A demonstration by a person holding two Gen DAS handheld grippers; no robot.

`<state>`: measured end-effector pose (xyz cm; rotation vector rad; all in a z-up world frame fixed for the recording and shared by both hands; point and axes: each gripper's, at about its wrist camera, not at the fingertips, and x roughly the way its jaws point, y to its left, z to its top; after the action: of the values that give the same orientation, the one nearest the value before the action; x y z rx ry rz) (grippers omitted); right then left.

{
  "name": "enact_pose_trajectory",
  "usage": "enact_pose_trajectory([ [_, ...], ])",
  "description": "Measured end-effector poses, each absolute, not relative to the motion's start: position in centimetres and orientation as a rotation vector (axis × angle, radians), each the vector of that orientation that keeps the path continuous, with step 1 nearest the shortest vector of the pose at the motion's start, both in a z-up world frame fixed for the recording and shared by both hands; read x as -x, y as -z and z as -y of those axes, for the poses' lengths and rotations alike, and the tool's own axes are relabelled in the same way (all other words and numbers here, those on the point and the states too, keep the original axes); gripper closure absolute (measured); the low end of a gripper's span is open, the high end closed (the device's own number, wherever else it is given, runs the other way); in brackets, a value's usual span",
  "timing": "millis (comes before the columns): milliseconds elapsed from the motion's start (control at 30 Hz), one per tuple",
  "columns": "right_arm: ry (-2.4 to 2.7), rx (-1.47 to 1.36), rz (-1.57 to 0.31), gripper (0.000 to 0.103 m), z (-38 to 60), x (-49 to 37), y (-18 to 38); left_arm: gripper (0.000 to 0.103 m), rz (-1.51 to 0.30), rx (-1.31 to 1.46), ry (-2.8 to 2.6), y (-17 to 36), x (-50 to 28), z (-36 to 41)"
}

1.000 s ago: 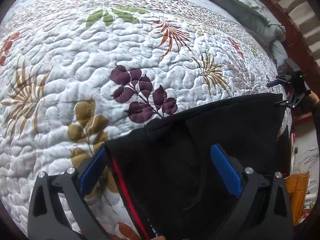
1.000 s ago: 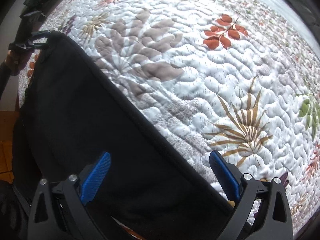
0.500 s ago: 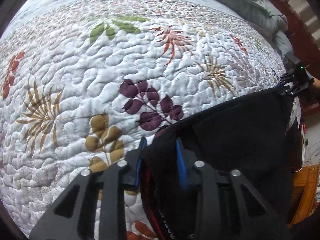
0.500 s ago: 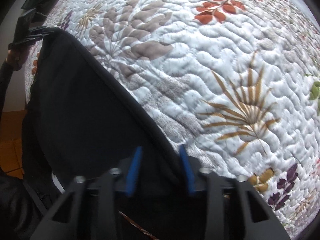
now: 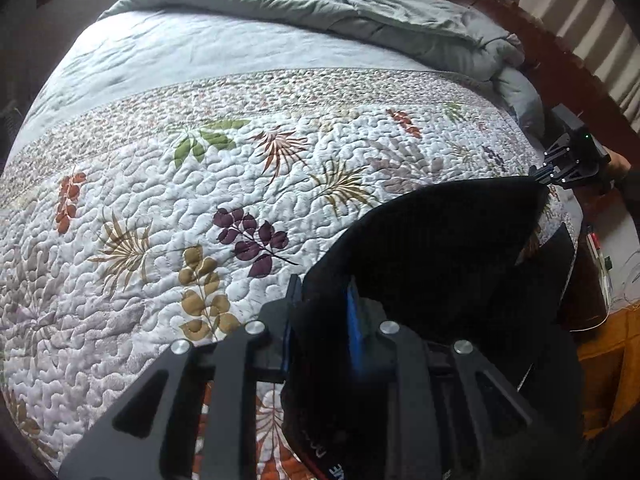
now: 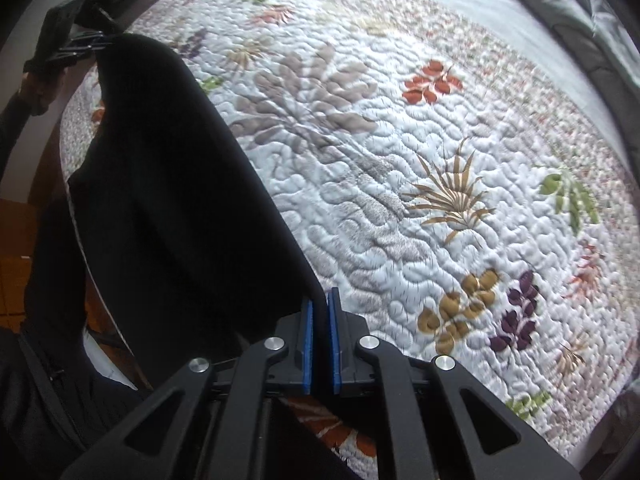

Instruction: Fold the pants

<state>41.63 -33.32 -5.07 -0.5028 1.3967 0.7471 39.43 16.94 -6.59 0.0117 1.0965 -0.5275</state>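
The black pants [image 5: 448, 248] hang stretched between the two tools above the near edge of the bed [image 5: 132, 64], their top edge raised off the leaf-print quilt [image 5: 168, 208] and the rest drooping over the bed's side. The left tool [image 5: 320, 312] pinches one corner, thick cloth bunched between its blue pads. The right tool [image 6: 320, 340] has just been closing and now pinches the other corner, its pads nearly together on the thin edge. A grey duvet [image 5: 360, 12] lies crumpled at the far end.
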Motion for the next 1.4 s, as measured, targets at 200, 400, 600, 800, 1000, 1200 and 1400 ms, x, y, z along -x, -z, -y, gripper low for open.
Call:
enact_pose_trajectory([
  [200,-0.715,0.543,-1.243,0.097,31.9,-33.7,2.1,0.084,-0.984,-0.071,0.574,2.6,-32.0,-16.6],
  [400,-0.663,0.578,-1.159,0.097,31.5,-25.8,3.2,0.085,-0.935,-0.117,0.597,2.5,-24.5,-16.2],
  [600,-0.615,0.553,-1.12,0.097,31.5,-19.7,5.6,0.085,-0.947,-0.14,0.593,4.7,-20.3,-17.2],
  [800,-0.582,0.577,-1.122,0.097,30.6,-15.9,8.8,0.085,-1.0,-0.158,0.612,8.1,-17.5,-17.2],
  [1000,-0.538,0.604,-1.134,0.096,29.9,-13.3,12.2,0.085,-1.053,-0.226,0.611,11.5,-15.4,-16.9],
  [1200,-0.505,0.605,-1.162,0.096,29.7,-12.5,14.3,0.085,-1.087,-0.271,0.603,13.4,-14.3,-16.9],
  [1400,-0.494,0.636,-1.192,0.096,29.4,-12.1,15.9,0.085,-1.097,-0.294,0.593,14.2,-13.9,-16.7],
])
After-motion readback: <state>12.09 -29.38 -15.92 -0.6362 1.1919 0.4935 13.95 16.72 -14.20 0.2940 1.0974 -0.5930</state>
